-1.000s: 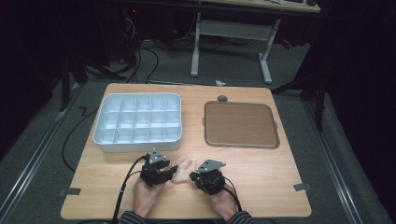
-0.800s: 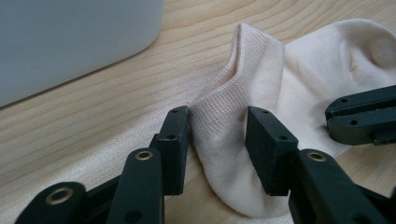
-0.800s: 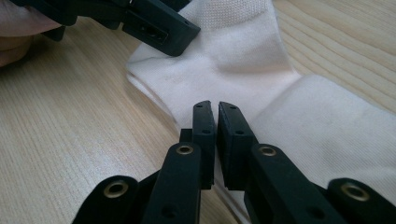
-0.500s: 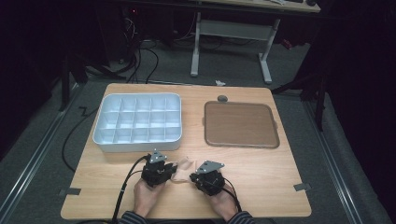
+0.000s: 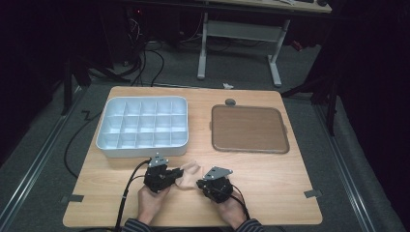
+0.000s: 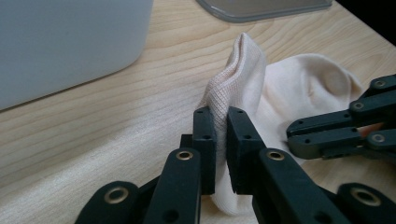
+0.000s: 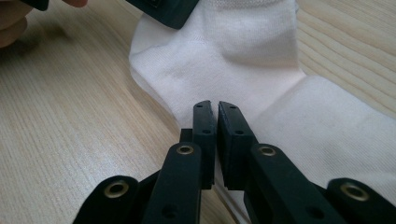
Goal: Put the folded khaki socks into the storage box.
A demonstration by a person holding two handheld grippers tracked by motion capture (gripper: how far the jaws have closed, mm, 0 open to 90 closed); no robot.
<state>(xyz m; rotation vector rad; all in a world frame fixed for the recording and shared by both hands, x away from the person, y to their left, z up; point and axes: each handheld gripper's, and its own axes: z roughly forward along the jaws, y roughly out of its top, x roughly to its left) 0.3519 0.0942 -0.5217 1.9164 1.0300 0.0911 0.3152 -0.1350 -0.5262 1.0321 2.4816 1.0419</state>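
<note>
A cream sock (image 5: 189,171) lies on the wooden table (image 5: 270,183) near its front edge, between the two hand-held grippers. My left gripper (image 6: 219,116) is shut on a raised fold of the sock (image 6: 289,84), pinching the knit cuff upright. My right gripper (image 7: 215,109) has its jaws pressed together at the edge of the sock (image 7: 233,56), with the fabric spread flat beyond them. In the high view the left gripper (image 5: 175,177) and right gripper (image 5: 199,183) point at each other across the sock. The right gripper (image 6: 292,133) reaches in from the right of the left gripper view.
A white compartment tray (image 5: 140,151) stands just behind the left gripper, its wall (image 6: 60,42) close by. A brown flat tray (image 5: 249,128) sits at the back right. A small grey disc (image 5: 230,102) lies behind it. Bare wood stretches to either side of the hands.
</note>
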